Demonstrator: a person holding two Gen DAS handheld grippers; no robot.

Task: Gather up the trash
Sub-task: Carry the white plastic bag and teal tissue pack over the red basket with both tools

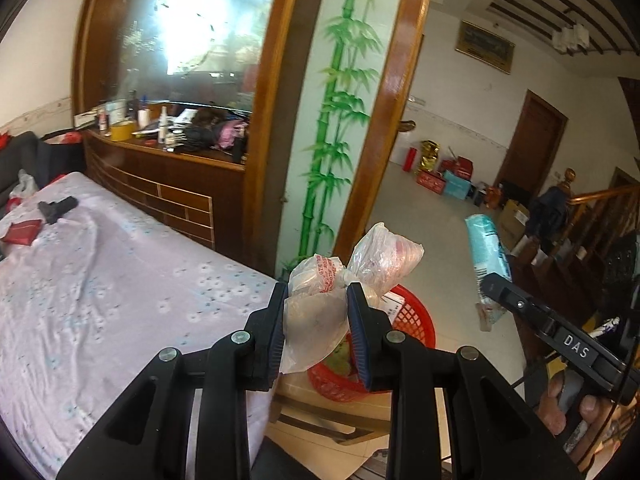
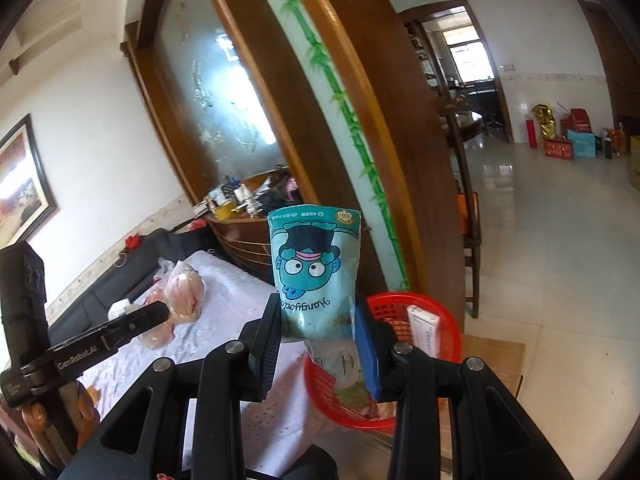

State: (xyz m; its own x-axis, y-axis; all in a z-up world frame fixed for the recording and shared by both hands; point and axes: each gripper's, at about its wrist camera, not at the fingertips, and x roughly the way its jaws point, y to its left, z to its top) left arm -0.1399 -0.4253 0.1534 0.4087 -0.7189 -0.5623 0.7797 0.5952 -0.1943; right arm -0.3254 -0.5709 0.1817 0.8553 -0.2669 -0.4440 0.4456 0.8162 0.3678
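Observation:
My left gripper (image 1: 318, 320) is shut on a crumpled clear plastic bag (image 1: 320, 304) with red print, held over the near rim of a red mesh basket (image 1: 416, 320). My right gripper (image 2: 318, 332) is shut on a teal cartoon snack packet (image 2: 316, 272), held upright above the same red basket (image 2: 444, 320). The packet also shows in the left wrist view (image 1: 486, 256), and the plastic bag in the right wrist view (image 2: 182, 296). A white box (image 2: 424, 328) and other scraps lie in the basket.
A table with a pale floral cloth (image 1: 100, 288) is to the left, bearing a red booklet (image 1: 22, 232) and a black item (image 1: 56, 208). A wooden partition with painted bamboo (image 1: 336, 120) stands behind the basket. A cardboard sheet (image 2: 496, 356) lies under it.

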